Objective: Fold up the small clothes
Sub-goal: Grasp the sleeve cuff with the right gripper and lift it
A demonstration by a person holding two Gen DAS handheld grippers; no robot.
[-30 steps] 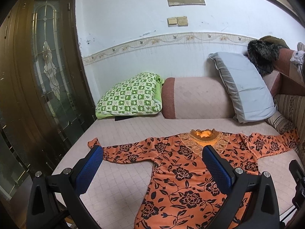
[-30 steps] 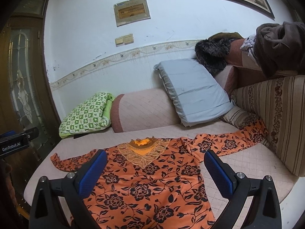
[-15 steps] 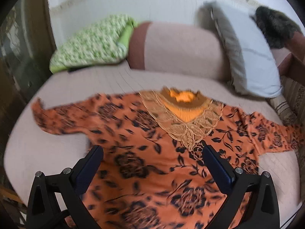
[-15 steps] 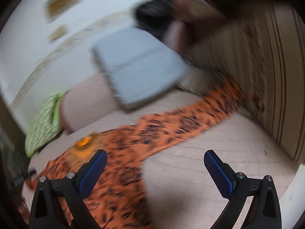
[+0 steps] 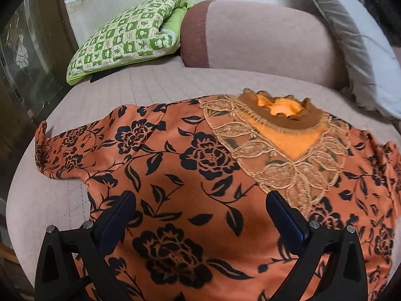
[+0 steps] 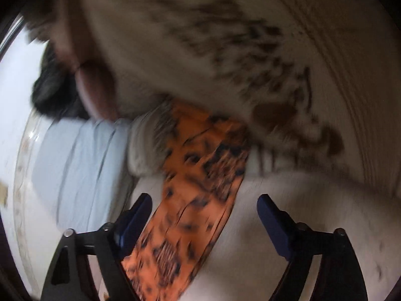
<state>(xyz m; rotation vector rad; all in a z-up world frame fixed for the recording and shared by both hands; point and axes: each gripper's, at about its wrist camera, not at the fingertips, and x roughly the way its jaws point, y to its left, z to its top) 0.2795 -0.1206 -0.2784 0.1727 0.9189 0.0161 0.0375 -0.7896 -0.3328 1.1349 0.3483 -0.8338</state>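
An orange long-sleeved top with black flowers (image 5: 190,175) lies spread flat on the pink quilted bed (image 5: 150,85), lace collar (image 5: 283,135) toward the back. My left gripper (image 5: 200,213) is open and empty, low over the chest of the top. Its left sleeve (image 5: 65,148) stretches out to the left. In the blurred right wrist view, my right gripper (image 6: 203,213) is open and empty over the top's right sleeve (image 6: 200,180), which runs up toward the striped cushion (image 6: 250,75).
A green checked pillow (image 5: 125,35) and a pink bolster (image 5: 255,40) lie at the back of the bed. A grey pillow (image 5: 356,40) leans at the right and shows in the right wrist view (image 6: 75,165). A dark glass door (image 5: 22,50) stands left.
My left gripper has dropped lower and closer over the top's chest. My right gripper has swung right and rolled, now over the right sleeve by the striped cushion. Both stay open.
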